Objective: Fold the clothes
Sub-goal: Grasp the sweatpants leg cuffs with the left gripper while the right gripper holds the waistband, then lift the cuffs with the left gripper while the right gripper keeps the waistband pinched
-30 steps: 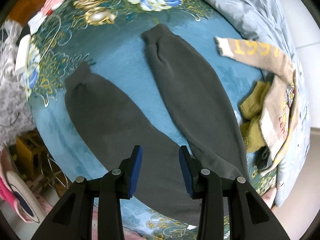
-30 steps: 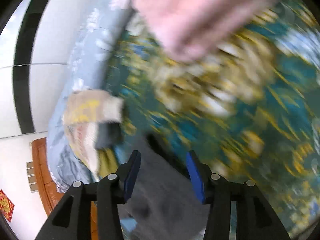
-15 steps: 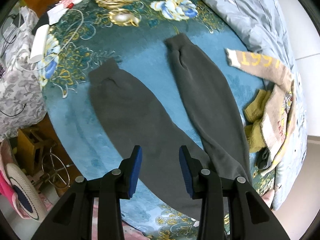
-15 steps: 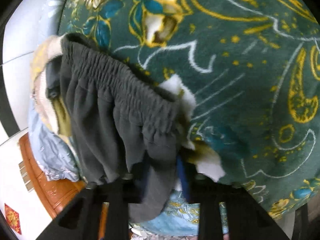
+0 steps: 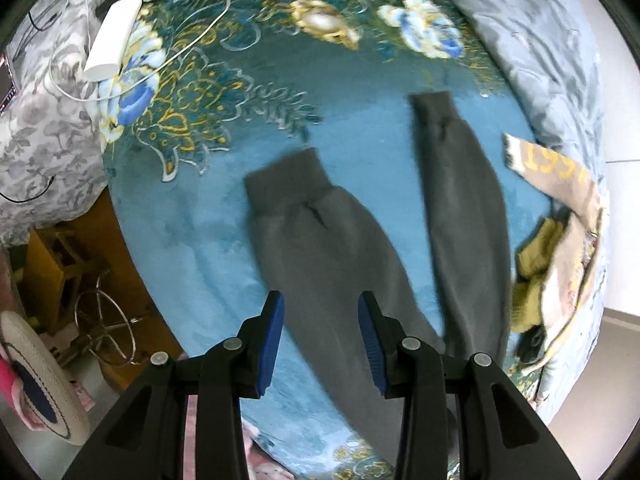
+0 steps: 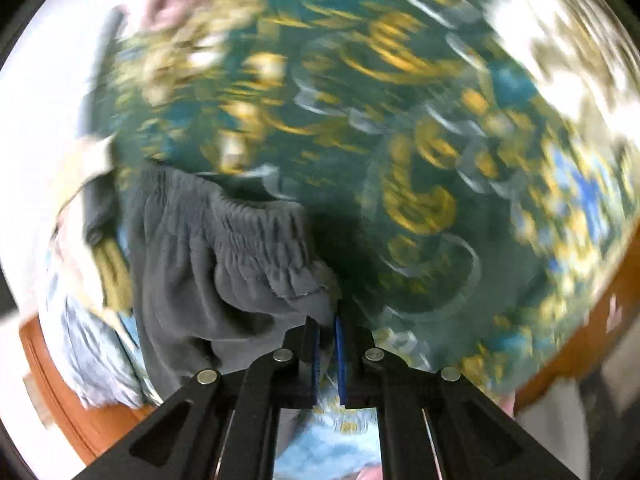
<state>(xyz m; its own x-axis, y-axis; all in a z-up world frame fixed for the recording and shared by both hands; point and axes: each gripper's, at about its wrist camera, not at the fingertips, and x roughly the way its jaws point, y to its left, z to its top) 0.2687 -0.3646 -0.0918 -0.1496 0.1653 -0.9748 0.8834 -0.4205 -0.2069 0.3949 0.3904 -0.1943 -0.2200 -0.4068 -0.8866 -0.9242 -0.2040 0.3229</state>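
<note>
Dark grey sweatpants (image 5: pixel 340 256) lie spread on the teal floral blanket (image 5: pixel 224 208), both legs pointing away with cuffs at the far end. My left gripper (image 5: pixel 320 336) is open and empty, hovering above the left leg. In the right wrist view my right gripper (image 6: pixel 327 332) is shut on the elastic waistband corner of the grey sweatpants (image 6: pixel 224 248), which bunches up to the left of the jaws. That view is motion-blurred.
A beige sweater with yellow lettering (image 5: pixel 560 208) and an olive garment (image 5: pixel 532 272) lie to the right of the pants. A white power bank (image 5: pixel 112 40) with cable lies far left. A grey-blue quilt (image 5: pixel 540 40) lies far right. The bed edge drops off at left onto floor clutter (image 5: pixel 96 320).
My left gripper has pulled back and left, so the pants legs look farther and shifted right. My right gripper closed on the waistband and is now swinging with it.
</note>
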